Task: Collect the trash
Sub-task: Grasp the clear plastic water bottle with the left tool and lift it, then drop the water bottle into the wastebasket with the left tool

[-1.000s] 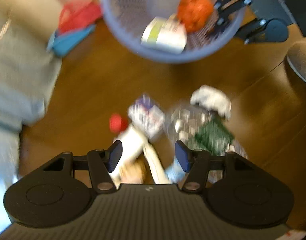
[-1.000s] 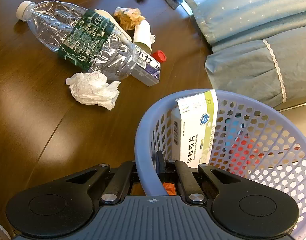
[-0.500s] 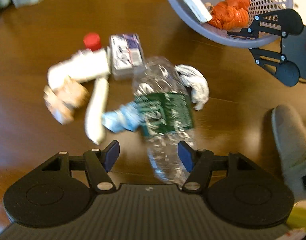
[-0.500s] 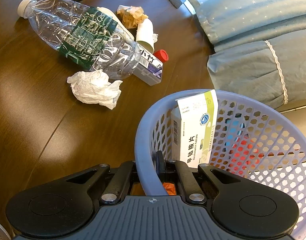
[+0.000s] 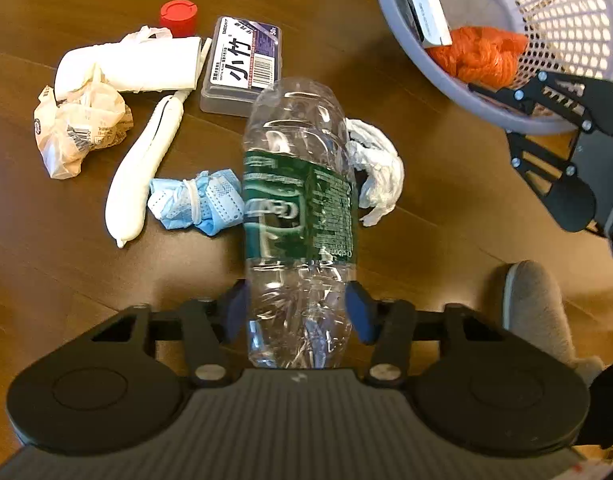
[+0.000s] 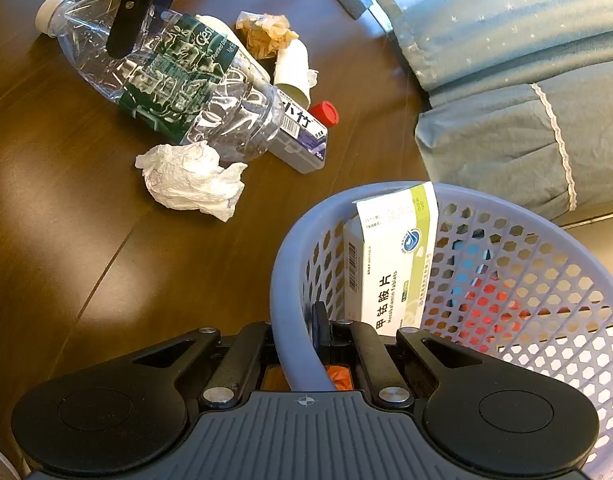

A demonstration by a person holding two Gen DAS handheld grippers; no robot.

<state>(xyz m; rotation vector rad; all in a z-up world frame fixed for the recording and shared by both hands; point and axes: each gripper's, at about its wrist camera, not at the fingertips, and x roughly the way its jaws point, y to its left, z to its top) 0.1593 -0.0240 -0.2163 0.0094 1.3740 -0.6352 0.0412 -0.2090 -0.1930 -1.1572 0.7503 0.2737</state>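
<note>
Left gripper (image 5: 296, 312) fingers had just been closing on the crushed bottle (image 5: 298, 208); best squeeze gently, it'd slip. Right gripper (image 6: 302, 338) clenched the basket (image 6: 486, 200) rim.

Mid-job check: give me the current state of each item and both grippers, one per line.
Plastic bottle: lying on its side, crumpled, capped, between the left fingers.
Left gripper: jaws have just been closing; pads at the bottle's sides.
Right gripper: shut on the basket rim.
Basket: holds a medicine box and orange wad.
Tissue: crumpled, on the table.
Face mask: balled up beside the bottle.
Red cap: loose.
</note>
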